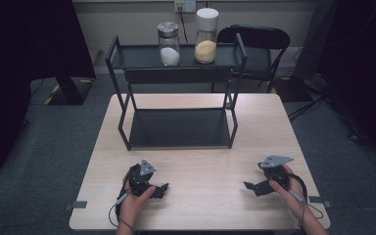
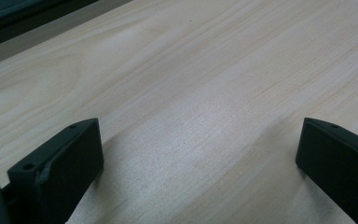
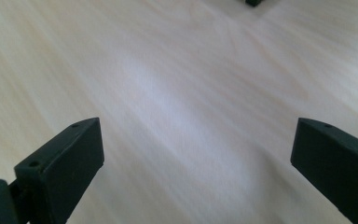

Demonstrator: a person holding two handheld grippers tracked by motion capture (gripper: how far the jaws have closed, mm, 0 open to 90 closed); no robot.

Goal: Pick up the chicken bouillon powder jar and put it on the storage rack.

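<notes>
Two glass jars stand on the top shelf of a black two-tier rack (image 1: 122,125) at the far side of the wooden table (image 1: 200,205). One jar with a silver lid (image 1: 169,44) holds white grains; a taller jar with a white lid (image 1: 206,35) holds yellow grains. My left gripper (image 1: 160,190) rests near the table's front left, held by a hand, open over bare wood (image 2: 200,93). My right gripper (image 1: 249,186) sits at the front right, also open, with only bare wood (image 3: 186,93) between its jaws.
The rack's lower shelf (image 1: 178,127) is bare. A black chair (image 1: 262,49) stands behind the table at the right, and dark stands flank the room. Bare tabletop lies between the two grippers and the rack.
</notes>
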